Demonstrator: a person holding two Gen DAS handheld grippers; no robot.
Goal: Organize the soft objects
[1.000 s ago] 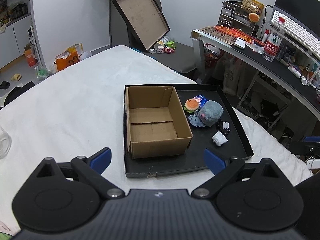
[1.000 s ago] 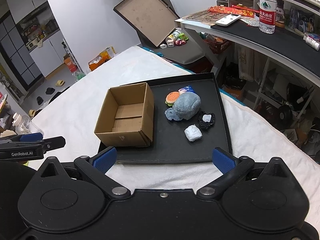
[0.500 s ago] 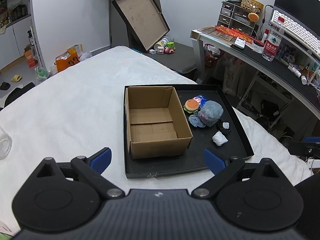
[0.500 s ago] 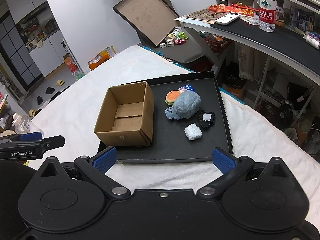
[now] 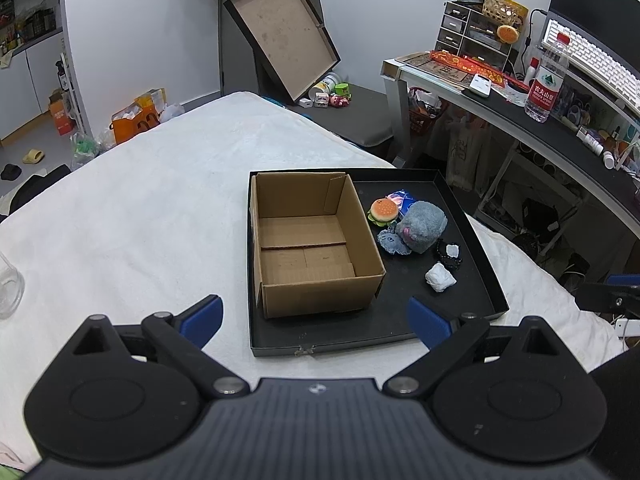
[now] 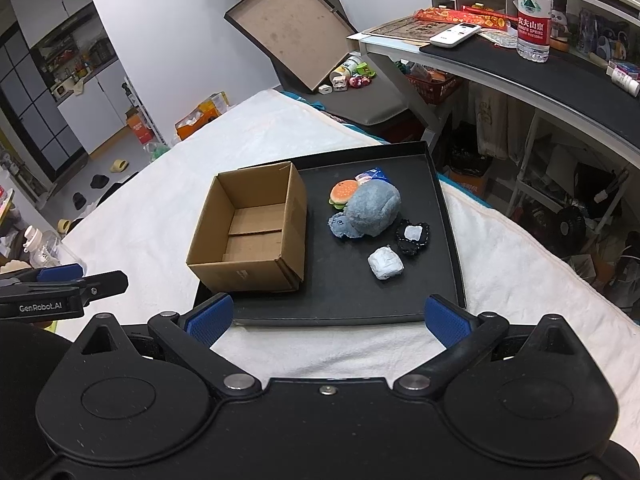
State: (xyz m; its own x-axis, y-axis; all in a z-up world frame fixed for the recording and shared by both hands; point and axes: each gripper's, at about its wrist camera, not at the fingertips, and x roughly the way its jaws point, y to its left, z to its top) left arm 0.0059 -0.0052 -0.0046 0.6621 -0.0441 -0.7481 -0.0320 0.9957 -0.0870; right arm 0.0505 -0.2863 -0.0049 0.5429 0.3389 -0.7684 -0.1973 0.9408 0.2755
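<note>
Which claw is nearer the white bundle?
Right. The right claw hovers just before the white bundle; the left claw sits off toward the box side.

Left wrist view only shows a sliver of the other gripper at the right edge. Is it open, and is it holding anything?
Observer: In the right wrist view the right gripper is open. Its blue pads stand wide apart with nothing between them, and they sit just short of the near rim of the black tray.
Operator: I only see the inside of the box. Is anything leaning on its outer wall, on the toy side?
Observer: No. The right wrist view shows that wall of the cardboard box bare. A strip of bare tray separates it from the burger toy and the grey plush.
</note>
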